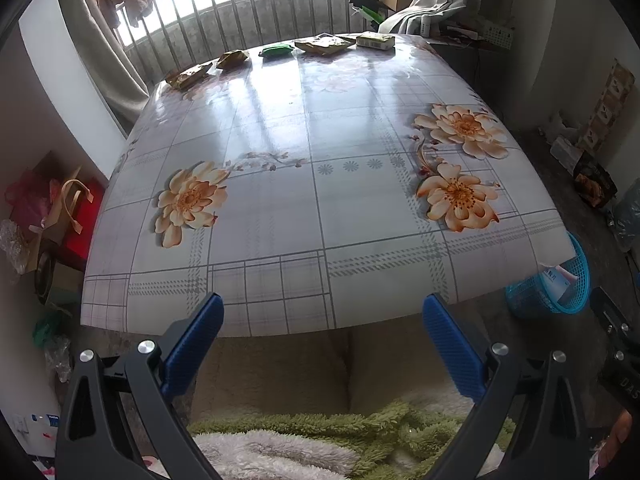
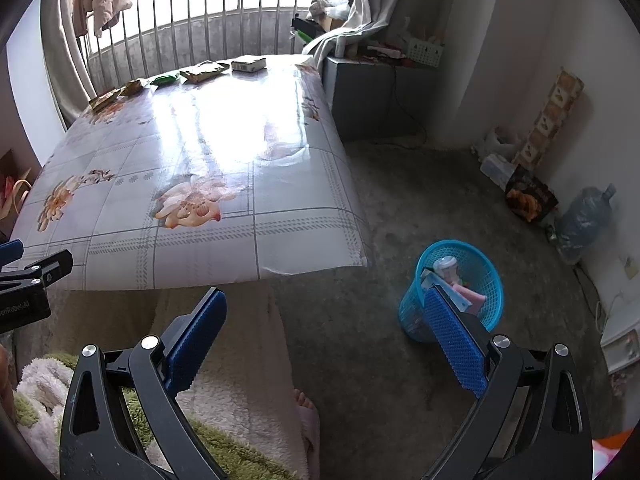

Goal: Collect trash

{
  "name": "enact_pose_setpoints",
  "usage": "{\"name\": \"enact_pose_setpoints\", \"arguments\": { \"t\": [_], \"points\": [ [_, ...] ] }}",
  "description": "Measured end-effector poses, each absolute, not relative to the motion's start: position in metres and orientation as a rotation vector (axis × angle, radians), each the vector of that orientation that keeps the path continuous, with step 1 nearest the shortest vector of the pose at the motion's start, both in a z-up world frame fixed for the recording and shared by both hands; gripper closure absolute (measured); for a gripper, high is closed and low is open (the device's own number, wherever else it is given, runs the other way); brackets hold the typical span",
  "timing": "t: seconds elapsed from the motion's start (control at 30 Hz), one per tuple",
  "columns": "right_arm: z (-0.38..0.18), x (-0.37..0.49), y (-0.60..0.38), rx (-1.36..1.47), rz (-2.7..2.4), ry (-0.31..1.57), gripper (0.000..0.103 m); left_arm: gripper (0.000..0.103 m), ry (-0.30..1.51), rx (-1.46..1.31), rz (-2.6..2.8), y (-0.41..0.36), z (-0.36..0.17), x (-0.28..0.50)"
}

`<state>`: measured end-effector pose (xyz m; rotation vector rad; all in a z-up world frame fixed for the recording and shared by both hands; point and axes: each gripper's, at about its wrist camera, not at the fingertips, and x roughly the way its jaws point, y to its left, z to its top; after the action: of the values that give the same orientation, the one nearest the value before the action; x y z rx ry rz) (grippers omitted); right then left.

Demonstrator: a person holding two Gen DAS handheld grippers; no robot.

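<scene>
Nearest the camera, the left hand-held gripper (image 1: 322, 312) hangs over the near edge of the flower-patterned plastic-covered surface (image 1: 320, 200), jaws spread wide and empty; the right hand-held gripper (image 2: 326, 312), equally wide and empty, sits by the near right corner. No pickup seems begun. The trash, a row of crumpled brownish wrappers (image 1: 325, 45), a green packet (image 1: 276, 49) and a small pale box (image 1: 375, 40), lies along the far edge, well apart from both. Next comes a long reach forward, then carrying to the blue mesh plastic basket (image 2: 456, 288) on the floor at right.

Daylight is admitted through a barred window (image 1: 256, 4) at the top of the frame and is mirrored on the flowered surface (image 1: 312, 200). Grey floor (image 2: 420, 200) and white walls (image 2: 500, 40) are seen at right.
</scene>
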<state>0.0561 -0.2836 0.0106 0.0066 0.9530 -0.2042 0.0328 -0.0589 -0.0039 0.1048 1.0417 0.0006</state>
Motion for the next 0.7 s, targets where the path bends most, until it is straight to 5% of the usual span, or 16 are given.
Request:
{"name": "enact_pose_setpoints", "arguments": {
  "t": [0.7],
  "points": [
    [0.0098, 0.0571, -0.2795, 0.017, -0.192, 0.954, 0.008, 0.006, 1.054, 0.109, 0.007, -0.0581, -0.0062, 0.0336]
  ]
}}
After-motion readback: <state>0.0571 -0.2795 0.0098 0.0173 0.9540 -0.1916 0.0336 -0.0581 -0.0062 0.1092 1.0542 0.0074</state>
